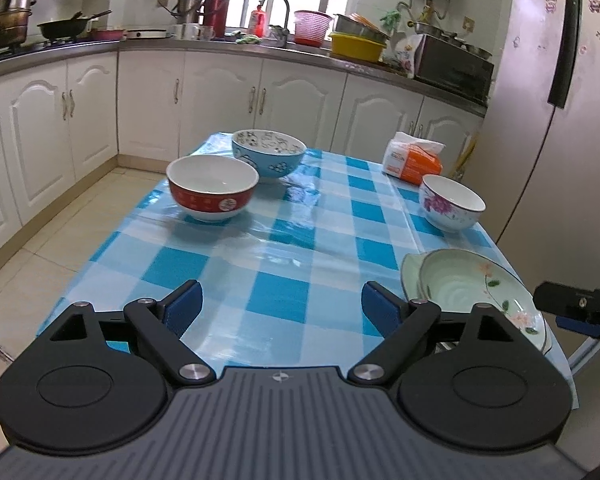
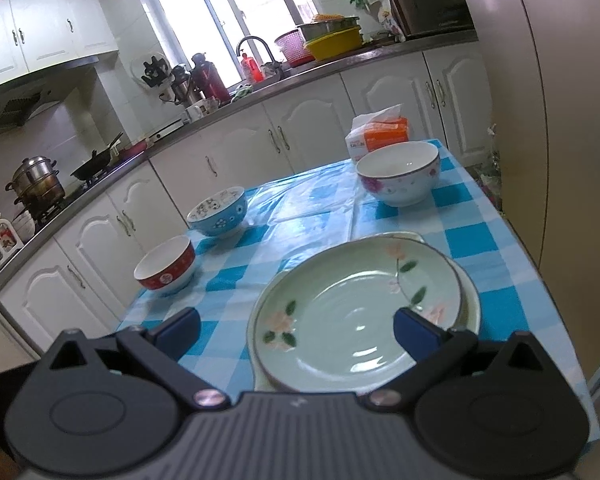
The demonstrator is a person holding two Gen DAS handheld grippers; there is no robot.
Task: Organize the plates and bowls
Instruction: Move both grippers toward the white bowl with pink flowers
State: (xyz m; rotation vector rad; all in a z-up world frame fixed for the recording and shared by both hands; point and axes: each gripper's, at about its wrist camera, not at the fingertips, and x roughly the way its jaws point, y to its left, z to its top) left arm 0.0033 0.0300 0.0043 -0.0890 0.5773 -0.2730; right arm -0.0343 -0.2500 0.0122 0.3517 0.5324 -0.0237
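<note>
Two black grippers with blue pads fill the near edge of both wrist views, each held above a kitchen table point(image 1: 300, 248) draped in a blue-and-white checked cloth. Left gripper point(image 1: 282, 306) hangs spread wide over bare cloth at the near middle of the table, grasping nothing. Right gripper point(image 2: 296, 330) is likewise released, its jaws apart, with the right pad poised over the near rim of the green floral plate point(image 2: 340, 316); whether that pad touches the plate cannot be told.

That plate sits on a second pale green plate point(image 2: 470, 300) at the table's near right corner, the lower one showing only as a rim around it. Across the table, at the far left, a blue patterned bowl point(image 1: 269, 154) stands upright just behind a red-banded white bowl point(image 1: 213, 187), the two close together. A white bowl with purple flowers point(image 1: 452, 202) stands upright at the far right, well apart from the other bowls and beyond the plates. Behind it lies an orange-and-white tissue pack point(image 1: 412, 158), near the table's far right edge. White cabinets point(image 1: 148, 100) and a cluttered counter line the far wall.
</note>
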